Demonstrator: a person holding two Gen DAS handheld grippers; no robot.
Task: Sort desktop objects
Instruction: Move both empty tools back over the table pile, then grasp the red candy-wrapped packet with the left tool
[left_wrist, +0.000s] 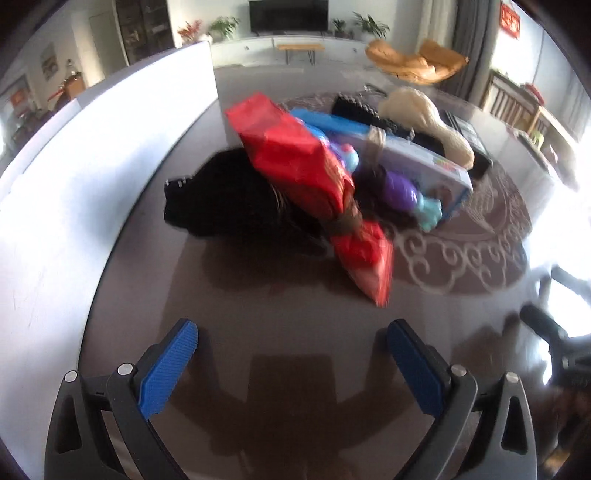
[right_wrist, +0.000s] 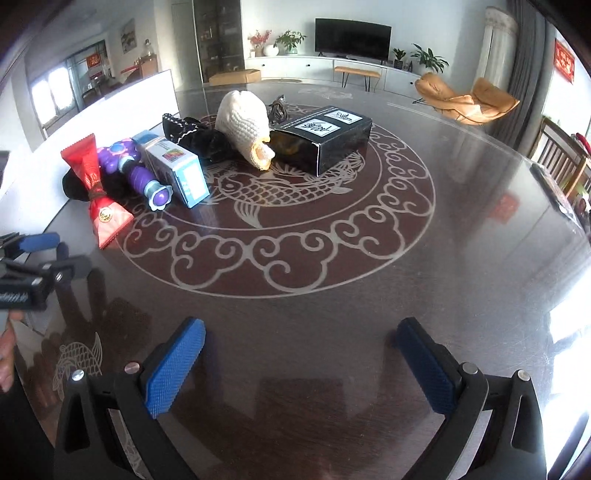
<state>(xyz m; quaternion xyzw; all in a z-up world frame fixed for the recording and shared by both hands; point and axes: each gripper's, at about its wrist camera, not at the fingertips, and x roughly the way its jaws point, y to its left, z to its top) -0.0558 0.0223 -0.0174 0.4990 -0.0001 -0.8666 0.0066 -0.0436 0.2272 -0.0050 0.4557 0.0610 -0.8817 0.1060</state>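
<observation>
Downward both wide-open claws tilt, left claw (left_wrist: 291, 343) and right claw (right_wrist: 301, 343), above the table (right_wrist: 461, 229).

nothing on the table can be read letter for letter. the black box (right_wrist: 325, 142), near the middle of the table (right_wrist: 461, 229), carries two white labels on its top with black brush-like marks, too small to make out. the pale blue box (right_wrist: 177, 168), toward the table's left edge, has a small many-coloured square on its side and a white panel on its near end; neither can be read. the red wrapper (right_wrist: 101, 192), beside that box at the left edge, shows a small round gold emblem, illegible. on the far right wall a red hanging (right_wrist: 564, 61) bears gold characters, too blurred to read.
</observation>
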